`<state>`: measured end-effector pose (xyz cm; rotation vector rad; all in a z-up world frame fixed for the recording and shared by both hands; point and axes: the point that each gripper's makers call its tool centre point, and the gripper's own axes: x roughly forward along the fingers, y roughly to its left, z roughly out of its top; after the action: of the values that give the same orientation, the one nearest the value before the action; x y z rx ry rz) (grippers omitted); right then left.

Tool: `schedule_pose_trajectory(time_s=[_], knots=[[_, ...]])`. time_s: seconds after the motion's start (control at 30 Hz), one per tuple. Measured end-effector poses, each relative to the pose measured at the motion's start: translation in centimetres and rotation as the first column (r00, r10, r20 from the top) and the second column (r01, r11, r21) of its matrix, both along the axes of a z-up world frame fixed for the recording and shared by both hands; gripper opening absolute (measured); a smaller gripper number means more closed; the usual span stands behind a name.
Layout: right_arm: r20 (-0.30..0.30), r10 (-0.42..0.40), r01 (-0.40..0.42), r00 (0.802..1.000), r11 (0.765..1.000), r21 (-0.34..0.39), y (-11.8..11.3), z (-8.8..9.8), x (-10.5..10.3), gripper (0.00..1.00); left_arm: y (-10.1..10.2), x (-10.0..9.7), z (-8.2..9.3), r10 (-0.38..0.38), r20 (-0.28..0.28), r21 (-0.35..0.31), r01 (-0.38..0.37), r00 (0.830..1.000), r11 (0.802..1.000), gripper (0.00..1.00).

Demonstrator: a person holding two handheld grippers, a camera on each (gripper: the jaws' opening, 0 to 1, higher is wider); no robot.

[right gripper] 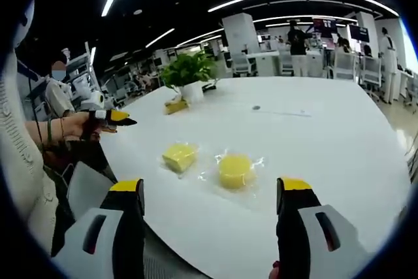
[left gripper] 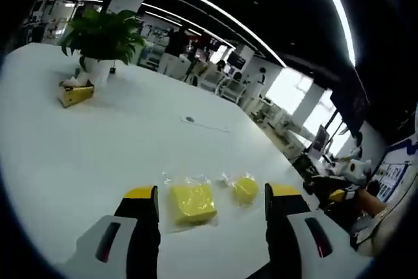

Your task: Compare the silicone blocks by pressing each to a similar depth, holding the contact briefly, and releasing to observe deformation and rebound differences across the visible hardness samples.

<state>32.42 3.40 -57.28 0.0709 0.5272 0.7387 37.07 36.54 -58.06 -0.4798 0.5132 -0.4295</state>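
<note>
Left gripper view, square block point(left gripper: 193, 202) between tongs point(left gripper: 211, 200)

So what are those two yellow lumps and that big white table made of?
Square block and round block: matte yellow, probably soft silicone or foam; each lies in a clear, crinkly plastic bag that catches glints. Table: smooth white top with a faint sheen, likely laminate.

square block point(right gripper: 179, 156) and round block point(right gripper: 236, 170) side by side on table point(right gripper: 339, 135), near its edge, potted plant point(right gripper: 188, 73) well behind them
</note>
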Motion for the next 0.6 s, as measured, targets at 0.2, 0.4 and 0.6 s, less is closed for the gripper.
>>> schedule_pose_trajectory(time_s=[0.2, 0.4, 0.6], knots=[[-0.038, 0.008, -0.007, 0.999, 1.000, 0.012, 0.2, -0.6, 0.3, 0.83, -0.7, 1.9, -2.8, -0.025, -0.060, 0.011, 0.026, 0.998, 1.000, 0.65], [-0.071, 0.002, -0.002, 0.997, 1.000, -0.004, 0.3, -1.3, 0.7, 0.82, -1.7, 3.6, -5.4, -0.061, -0.111, 0.004, 0.062, 0.992, 0.998, 0.65], [-0.093, -0.005, 0.003, 0.996, 1.000, -0.019, 0.3, -1.7, 1.1, 0.82, -1.9, 5.5, -7.5, -0.056, -0.141, -0.047, 0.050, 0.988, 0.998, 0.65]])
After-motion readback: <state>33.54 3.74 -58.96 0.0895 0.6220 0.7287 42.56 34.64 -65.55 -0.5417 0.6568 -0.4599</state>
